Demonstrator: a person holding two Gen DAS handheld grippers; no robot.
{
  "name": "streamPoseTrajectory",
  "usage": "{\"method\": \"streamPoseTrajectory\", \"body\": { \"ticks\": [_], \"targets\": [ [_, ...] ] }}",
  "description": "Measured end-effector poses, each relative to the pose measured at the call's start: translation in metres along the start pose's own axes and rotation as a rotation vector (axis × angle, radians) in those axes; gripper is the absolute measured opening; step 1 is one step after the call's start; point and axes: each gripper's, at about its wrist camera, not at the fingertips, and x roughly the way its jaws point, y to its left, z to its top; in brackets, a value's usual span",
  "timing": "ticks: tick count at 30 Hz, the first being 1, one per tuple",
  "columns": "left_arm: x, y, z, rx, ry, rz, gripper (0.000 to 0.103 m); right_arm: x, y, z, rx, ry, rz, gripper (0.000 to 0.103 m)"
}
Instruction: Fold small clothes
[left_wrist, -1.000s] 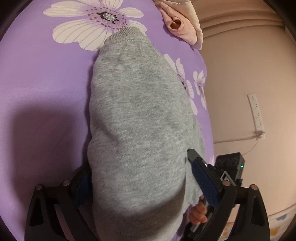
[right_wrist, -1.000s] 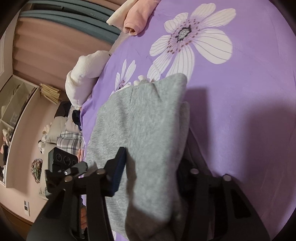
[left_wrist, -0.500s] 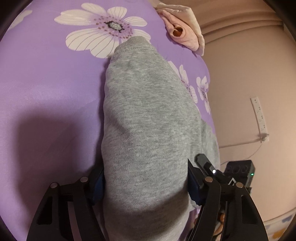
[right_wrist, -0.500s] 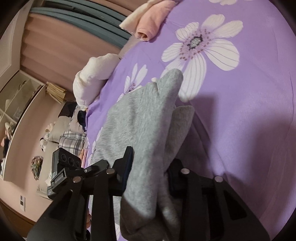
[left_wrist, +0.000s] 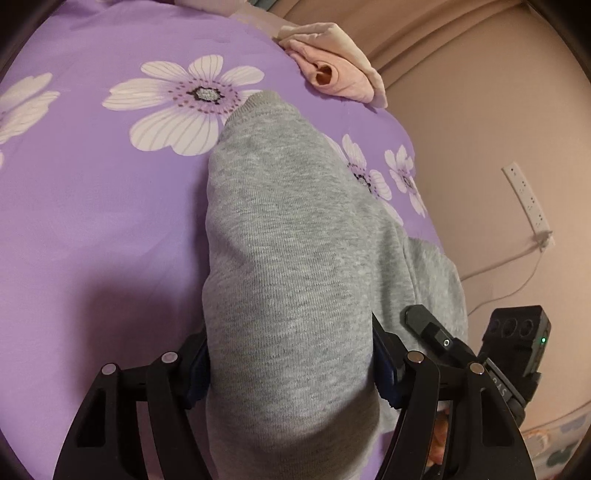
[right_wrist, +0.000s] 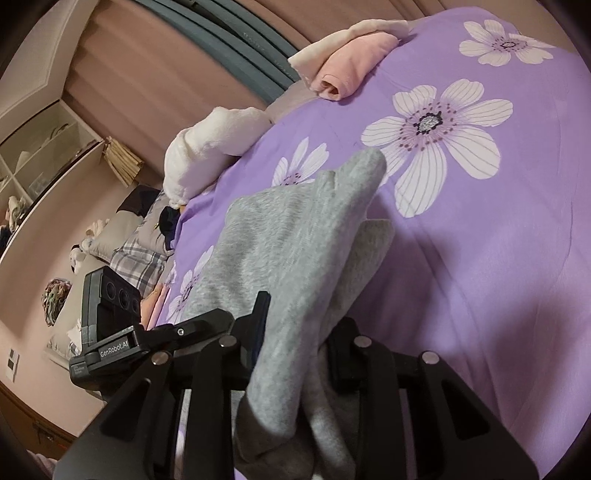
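Both grippers have the grey sweater (left_wrist: 291, 266) pinched: left gripper (left_wrist: 291, 354) jaws clamp a thick bundle, right gripper (right_wrist: 295, 332) jaws just squeezed tighter on its edge. It drapes onto the purple flowered bed (left_wrist: 92, 221) (pink folded clothes (left_wrist: 332, 74) sit farther back).

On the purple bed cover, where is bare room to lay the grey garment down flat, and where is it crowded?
Bare cover lies beside the grey garment, from it across to the big white flower print and beyond. In the right wrist view the same open stretch runs from the garment's edge outward. It is crowded at the far edge: the folded pink clothes and a white plush bundle.
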Motion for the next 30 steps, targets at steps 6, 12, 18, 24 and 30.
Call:
{"method": "streamPoseTrajectory", "body": {
  "ticks": [6, 12, 18, 24, 30],
  "targets": [
    [-0.016, 0.005, -0.012, -0.001, -0.012, 0.018, 0.07, -0.004, 0.015, -0.016, -0.024, 0.004, 0.015, 0.027],
    [-0.035, 0.01, -0.029, -0.016, -0.034, 0.03, 0.07, -0.008, 0.034, -0.03, -0.057, 0.019, 0.028, 0.027],
    [-0.054, 0.015, -0.046, -0.031, -0.054, 0.05, 0.07, -0.009, 0.055, -0.047, -0.093, 0.046, 0.04, 0.027],
    [-0.074, 0.018, -0.06, -0.052, -0.077, 0.06, 0.07, -0.012, 0.075, -0.057, -0.132, 0.06, 0.052, 0.027],
    [-0.093, 0.019, -0.074, -0.059, -0.103, 0.058, 0.07, -0.017, 0.09, -0.063, -0.159, 0.065, 0.067, 0.027]
  ]
}}
